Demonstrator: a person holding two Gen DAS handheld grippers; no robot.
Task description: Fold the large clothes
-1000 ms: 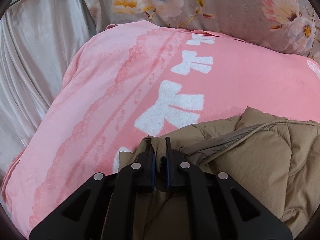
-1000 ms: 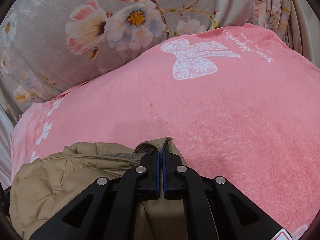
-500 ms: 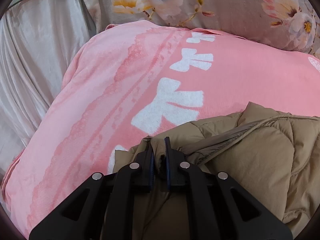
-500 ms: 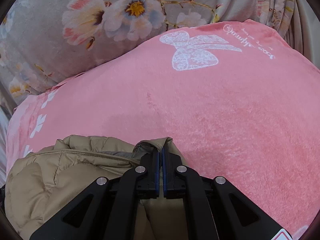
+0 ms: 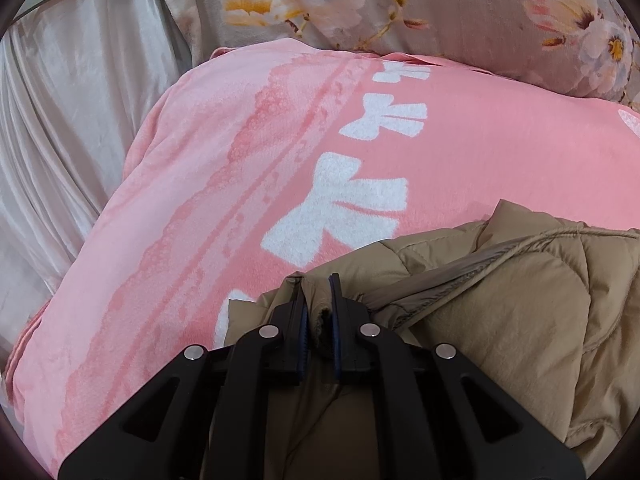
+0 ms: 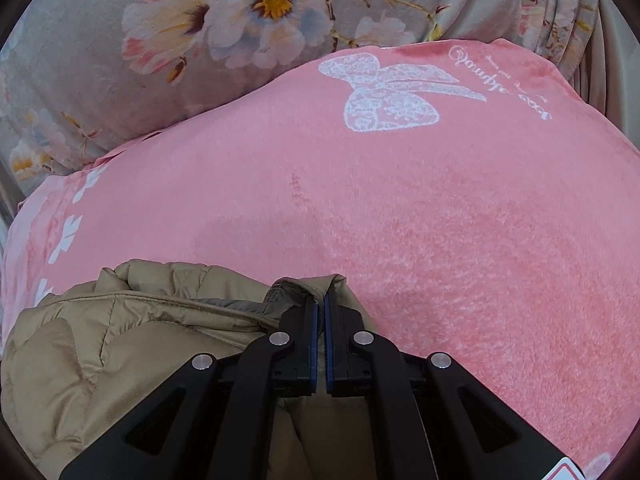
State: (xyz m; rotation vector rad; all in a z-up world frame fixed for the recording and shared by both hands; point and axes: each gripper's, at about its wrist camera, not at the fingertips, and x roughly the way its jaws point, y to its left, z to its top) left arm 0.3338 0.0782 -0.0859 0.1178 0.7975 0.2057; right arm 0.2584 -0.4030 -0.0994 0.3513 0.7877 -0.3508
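Observation:
A tan quilted puffer jacket point(image 5: 520, 320) lies bunched on a pink blanket point(image 5: 240, 200) with white bows. My left gripper point(image 5: 318, 300) is shut on a fold of the jacket's edge, with the rest of the jacket to its right. In the right wrist view the jacket point(image 6: 100, 340) lies to the left, and my right gripper point(image 6: 321, 308) is shut on another fold of its edge. The pink blanket point(image 6: 440, 240) spreads ahead of it. The jacket's lower part is hidden under both grippers.
A grey floral quilt point(image 5: 440, 12) lies behind the blanket, also in the right wrist view point(image 6: 160, 40). A pale satin curtain point(image 5: 72, 120) hangs at the left. Pleated fabric point(image 6: 600, 40) shows at the far right.
Both grippers, still shut on the jacket, have carried it slightly forward over the blanket. The jacket covers a little more of the pink surface.

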